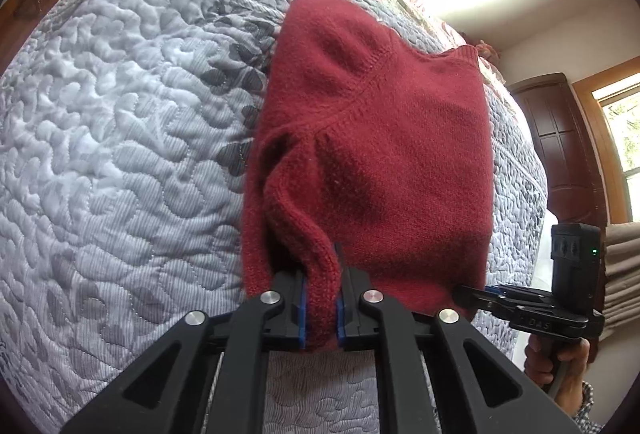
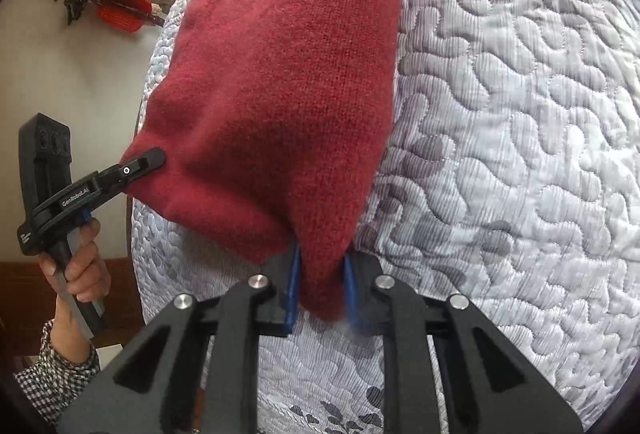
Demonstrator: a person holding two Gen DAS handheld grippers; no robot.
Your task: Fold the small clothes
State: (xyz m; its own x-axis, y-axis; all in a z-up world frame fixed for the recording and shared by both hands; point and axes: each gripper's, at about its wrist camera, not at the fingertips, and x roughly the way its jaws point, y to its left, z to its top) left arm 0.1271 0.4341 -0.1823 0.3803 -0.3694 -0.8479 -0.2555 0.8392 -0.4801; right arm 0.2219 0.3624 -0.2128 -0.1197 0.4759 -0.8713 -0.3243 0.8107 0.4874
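Left gripper (image 1: pixel 320 308): jaws clenched on a bunched edge of the red sweater (image 1: pixel 372 154). Right gripper (image 2: pixel 320 288): jaws clenched on another corner. The sweater hangs stretched between them, above the quilted bed (image 1: pixel 120 154) near its edge.

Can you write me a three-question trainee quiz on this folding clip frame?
1. True or false: the red sweater lies on a grey quilted bedspread.
2. What does the left gripper hold?
A. a bunched fold at the sweater's near edge
B. a corner of the bedspread
C. nothing
3. Fill in: the right gripper is shut on the sweater's near ____.

Key: 1 true; 2 A; 3 corner. In the right wrist view the left gripper also shows pinching the sweater's other near corner, with a hand on its handle.
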